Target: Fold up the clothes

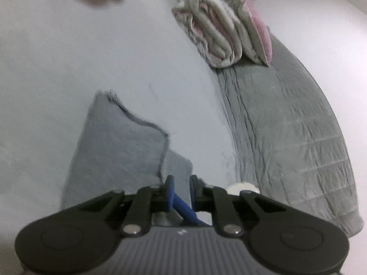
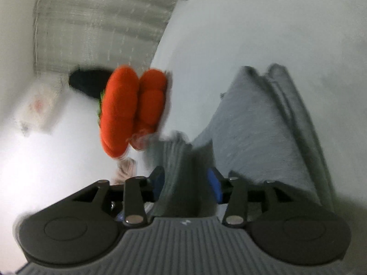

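Note:
A grey knitted garment lies folded on the white bed sheet, its near corner running in between the blue pads of my left gripper. The jaws stand narrowly apart with the cloth between them, so the left gripper looks shut on that corner. In the blurred right wrist view the same grey garment stretches away to the upper right. A thick ribbed bunch of it fills the gap of my right gripper, which is shut on it.
A rolled pink-and-white quilt rests on a grey quilted blanket to the right. An orange plush toy lies left of the right gripper, with a black object behind it. Bare sheet surrounds the garment.

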Available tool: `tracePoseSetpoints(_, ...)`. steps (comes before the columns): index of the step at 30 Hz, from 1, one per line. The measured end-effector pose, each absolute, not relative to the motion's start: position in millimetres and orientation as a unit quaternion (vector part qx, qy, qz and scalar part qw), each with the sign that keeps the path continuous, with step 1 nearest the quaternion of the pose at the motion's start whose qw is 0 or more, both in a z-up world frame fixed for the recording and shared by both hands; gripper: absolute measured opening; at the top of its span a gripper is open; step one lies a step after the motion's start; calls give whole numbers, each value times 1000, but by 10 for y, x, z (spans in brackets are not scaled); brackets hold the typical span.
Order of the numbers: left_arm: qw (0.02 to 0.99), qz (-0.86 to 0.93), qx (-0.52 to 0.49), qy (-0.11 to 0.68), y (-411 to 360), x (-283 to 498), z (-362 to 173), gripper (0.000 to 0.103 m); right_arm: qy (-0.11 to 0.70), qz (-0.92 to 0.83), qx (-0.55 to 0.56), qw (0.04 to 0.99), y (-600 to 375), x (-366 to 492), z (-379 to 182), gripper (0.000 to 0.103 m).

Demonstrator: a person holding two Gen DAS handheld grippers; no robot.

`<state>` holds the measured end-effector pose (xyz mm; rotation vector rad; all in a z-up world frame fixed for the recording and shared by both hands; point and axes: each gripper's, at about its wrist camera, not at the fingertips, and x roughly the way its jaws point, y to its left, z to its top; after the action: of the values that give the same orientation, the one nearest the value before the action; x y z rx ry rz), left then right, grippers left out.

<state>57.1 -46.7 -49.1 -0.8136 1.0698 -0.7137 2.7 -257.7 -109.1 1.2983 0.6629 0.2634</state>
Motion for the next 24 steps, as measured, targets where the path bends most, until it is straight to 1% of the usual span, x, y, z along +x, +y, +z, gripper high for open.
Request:
tracePoseSetpoints(3,711,-324,-374,500,-538,592,-617,13,304,119,615,718,-2635,-14,-1158,52)
tracePoseSetpoints(6,696,-334,-388,505,-530,586,-659,14,310,121,610,719,-2629,-36,-1133,52)
tracePoseSetpoints(12,684,-379,-417,464,-383,494,-465,18,325,114,593,728,-2617,32,-1077,53)
tracePoseSetpoints(16,721,-347,-390,456,-188,462,-391,18,330,112,588,730,-2569,88,-1073,55)
tracePoseSetpoints(18,739,-330,-375,452,-91,447,-356,18,332,113,584,732,-2540,109,-1058,58)
tracePoseSetpoints(20,756,-314,-355,452,-18,432,-342,18,336,116,573,739,-2505,138,-1026,62)
tracePoseSetpoints(24,781,-291,-307,459,59,391,-394,18,347,117,543,755,-2423,186,-992,62)
